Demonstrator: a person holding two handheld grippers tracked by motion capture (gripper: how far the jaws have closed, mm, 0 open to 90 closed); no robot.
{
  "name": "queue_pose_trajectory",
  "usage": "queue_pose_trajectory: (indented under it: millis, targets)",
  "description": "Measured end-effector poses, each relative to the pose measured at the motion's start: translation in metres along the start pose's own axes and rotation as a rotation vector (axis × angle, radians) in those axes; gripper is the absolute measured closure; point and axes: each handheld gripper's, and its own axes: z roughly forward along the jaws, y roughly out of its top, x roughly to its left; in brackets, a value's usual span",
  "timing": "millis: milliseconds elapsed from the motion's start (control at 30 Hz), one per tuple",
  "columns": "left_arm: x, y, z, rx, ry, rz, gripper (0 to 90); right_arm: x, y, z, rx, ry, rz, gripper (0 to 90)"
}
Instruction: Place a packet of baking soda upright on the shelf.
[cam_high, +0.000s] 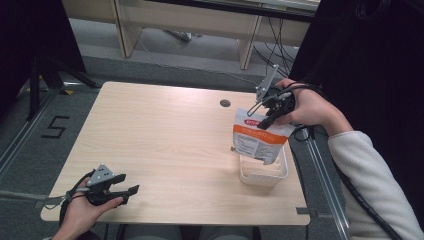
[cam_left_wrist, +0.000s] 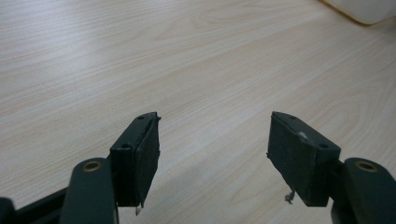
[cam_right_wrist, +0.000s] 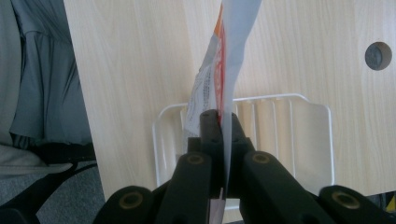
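Note:
An orange and white pouch (cam_high: 257, 138) hangs upright over a white slotted tray (cam_high: 263, 172) at the table's right side. My right gripper (cam_high: 266, 120) is shut on the pouch's top edge. In the right gripper view the pouch (cam_right_wrist: 229, 56) runs edge-on from the closed jaws, with the white tray (cam_right_wrist: 299, 126) below it. My left gripper (cam_high: 127, 192) is held low over the table's front left corner, open and empty. In the left gripper view both black pads (cam_left_wrist: 140, 154) stand wide apart over bare wood.
The light wooden table (cam_high: 165, 140) has a round cable hole (cam_high: 225, 103) near its far edge. Beyond it stand a desk frame and floor cables. A corner of the white tray (cam_left_wrist: 362, 9) appears at the top right of the left gripper view.

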Motion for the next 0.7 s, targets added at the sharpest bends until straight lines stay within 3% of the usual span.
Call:
queue_pose_trajectory:
  millis: [33,133,200,267,333,700]
  targets:
    - [0.0,0.0,0.0,0.001,0.003,0.001,33.4,-0.001,-0.001,0.001,-0.013,0.0,-0.025,90.0]
    - [0.0,0.0,0.0,-0.003,0.005,0.007,33.4,-0.001,-0.002,-0.001,-0.016,-0.002,-0.036,90.0]
    - [0.0,0.0,0.0,-0.002,0.007,0.008,33.4,0.0,-0.006,-0.006,-0.016,-0.013,-0.006,90.0]
    - [0.0,0.001,-0.001,0.0,0.008,0.014,33.3,-0.001,-0.007,-0.007,-0.023,-0.01,-0.021,90.0]
    - [0.0,0.001,0.0,-0.004,0.008,0.004,33.3,0.0,-0.011,-0.009,-0.02,-0.017,0.003,90.0]
    - [0.0,0.001,0.001,-0.004,0.005,0.005,33.2,-0.001,-0.02,-0.007,-0.017,-0.01,0.004,90.0]
